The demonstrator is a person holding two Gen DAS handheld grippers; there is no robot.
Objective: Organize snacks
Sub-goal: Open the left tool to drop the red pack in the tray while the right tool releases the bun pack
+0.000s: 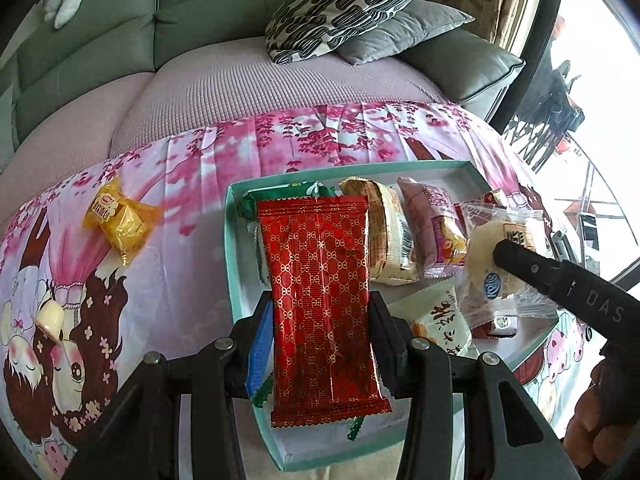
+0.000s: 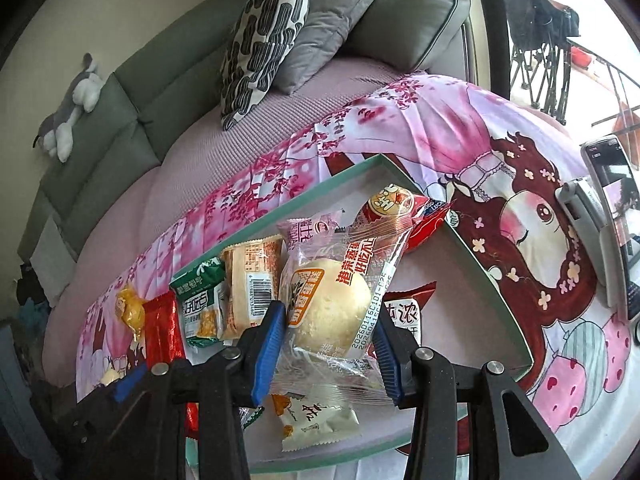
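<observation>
My left gripper is shut on a red patterned snack packet and holds it over the left part of a teal-rimmed white tray. My right gripper is shut on a clear-wrapped round bun over the tray's right part; it also shows in the left wrist view. In the tray lie a green packet, a beige packet, a pink packet, a red packet and a white packet. A yellow wrapped snack lies on the cloth left of the tray.
The tray sits on a pink cartoon-print cloth over a table in front of a grey-green sofa with cushions. A small cream cup lies at the left. A phone on a stand is at the right.
</observation>
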